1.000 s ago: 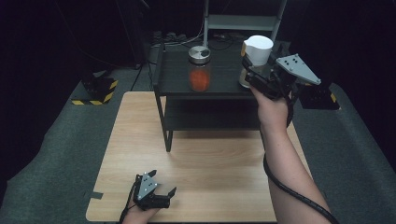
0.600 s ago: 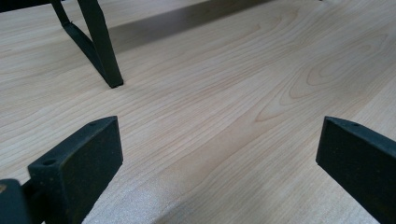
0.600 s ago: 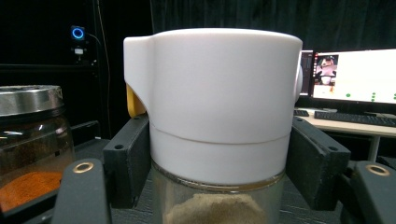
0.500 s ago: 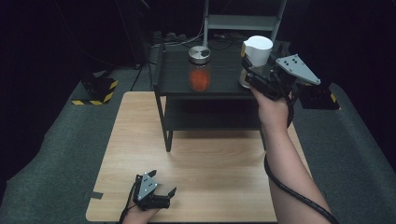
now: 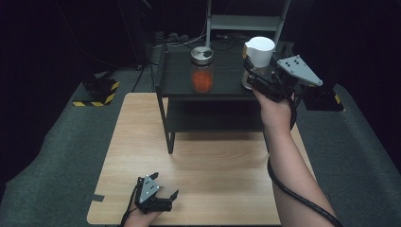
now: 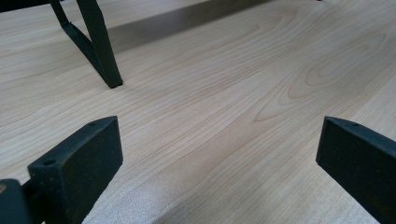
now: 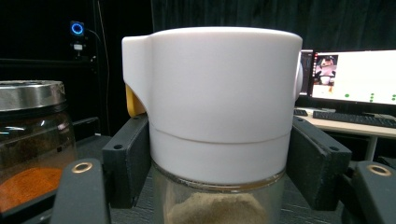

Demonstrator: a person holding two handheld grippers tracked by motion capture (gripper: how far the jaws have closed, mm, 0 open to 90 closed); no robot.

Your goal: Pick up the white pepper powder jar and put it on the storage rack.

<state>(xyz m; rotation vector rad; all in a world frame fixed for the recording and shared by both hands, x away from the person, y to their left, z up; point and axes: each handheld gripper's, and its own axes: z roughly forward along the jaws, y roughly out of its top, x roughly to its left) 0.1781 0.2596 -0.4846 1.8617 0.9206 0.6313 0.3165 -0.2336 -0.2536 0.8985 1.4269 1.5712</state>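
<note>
A white-lidded glass jar (image 5: 257,59) stands at the right end of the top shelf of a black two-tier rack (image 5: 179,87), which occupies the far part of a light wooden table (image 5: 213,170). In the right gripper view the jar (image 7: 212,116) shows a tall white cap with a yellow tab at its left side, above a clear body holding a tan powder. The right gripper (image 5: 255,78) is held level at shelf height, and its two black jaws sit one on each side of the jar at the lower edge of the white cap, against its sides in a narrow pinch; the jaws have just been easing apart very slightly with the jar between them. The right gripper's grey three-cornered plate faces up, and its cable hangs down along the forearm. To the left of the white-lidded jar, on the same shelf and well apart from it, stands a second jar (image 5: 202,70) with a metal lid and orange-red powder. At the near left edge of the table the left gripper (image 5: 165,187) rests low over the wood; in the left gripper view its jaws are spread wide with bare tabletop between them, and one rack leg (image 6: 100,44) lies beyond.
</note>
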